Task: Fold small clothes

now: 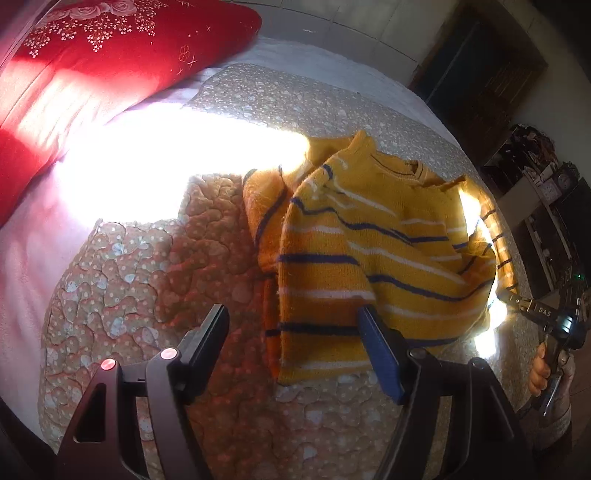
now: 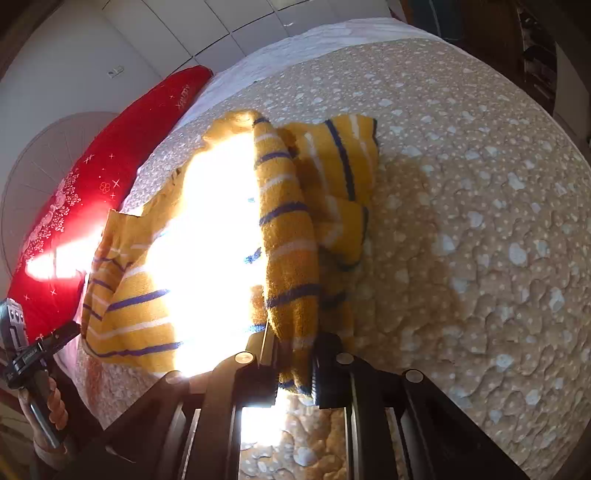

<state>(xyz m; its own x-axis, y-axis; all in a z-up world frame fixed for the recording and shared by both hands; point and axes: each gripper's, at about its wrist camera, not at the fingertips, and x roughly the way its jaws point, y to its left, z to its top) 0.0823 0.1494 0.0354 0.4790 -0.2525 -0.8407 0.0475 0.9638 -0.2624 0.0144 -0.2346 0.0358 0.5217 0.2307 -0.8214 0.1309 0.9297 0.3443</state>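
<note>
Right tongs (image 2: 293, 363) clamp a striped sleeve end; left tongs (image 1: 295, 343) gape, empty.
Yellow striped sweater (image 1: 369, 254) lies rumpled on the quilted bed (image 1: 147, 266), its body running away from both tongs; its hem sits just under the left pair, the nearer one for that edge.

Below me a bed under a tan quilted coverlet (image 1: 122, 273) dotted white, a red embroidered pillow (image 1: 92, 70) at its head, hard sunlight bleaching the pale sheet (image 1: 26, 266), white panelled wall (image 2: 110, 33), dark cluttered shelving (image 1: 543, 206), perhaps a wardrobe.
</note>
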